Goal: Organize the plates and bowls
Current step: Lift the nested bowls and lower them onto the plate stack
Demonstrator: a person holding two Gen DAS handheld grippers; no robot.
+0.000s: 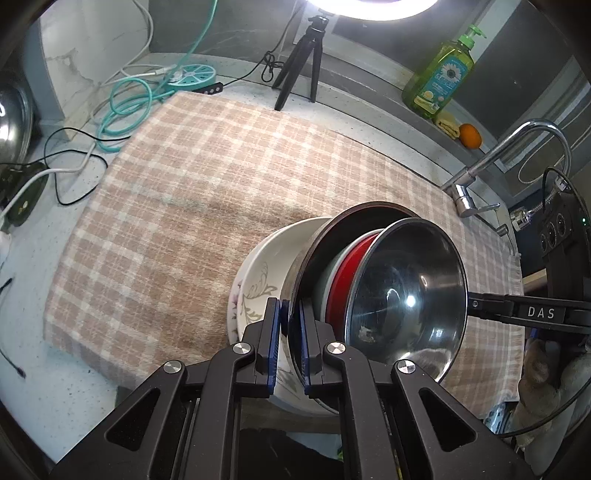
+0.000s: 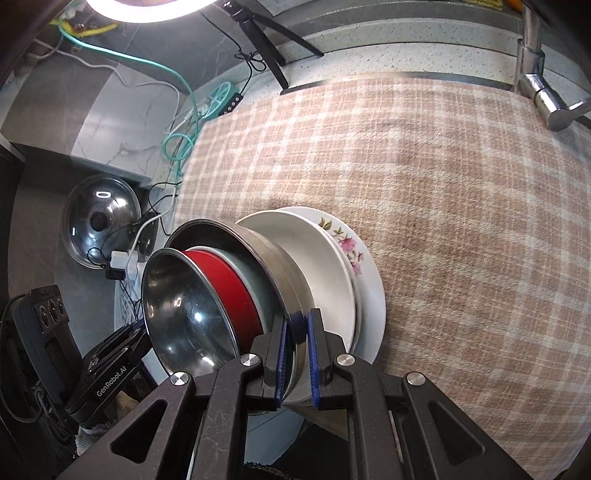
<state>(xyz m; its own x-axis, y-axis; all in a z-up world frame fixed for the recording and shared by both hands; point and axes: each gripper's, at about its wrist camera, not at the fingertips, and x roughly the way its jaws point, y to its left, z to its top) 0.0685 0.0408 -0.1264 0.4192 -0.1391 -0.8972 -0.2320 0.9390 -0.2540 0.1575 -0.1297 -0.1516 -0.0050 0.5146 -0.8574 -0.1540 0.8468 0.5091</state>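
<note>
Nested stack (image 1: 354,280): steel bowl (image 1: 406,295), red bowl (image 1: 347,273), steel pan (image 2: 284,273), floral plates (image 2: 343,254). Over plaid cloth (image 1: 192,206) on table. Left claw (image 1: 290,332), right claw (image 2: 299,343) clamped on pan rim. Stacking done; set-down left.

Hidden and cut-off parts

The ring light (image 1: 371,5) above the tripod (image 1: 301,59) runs off the top edge — nested dishes beside it hide the red bowl (image 1: 349,273) mostly; bottle label (image 1: 441,83) unreadable.
</note>
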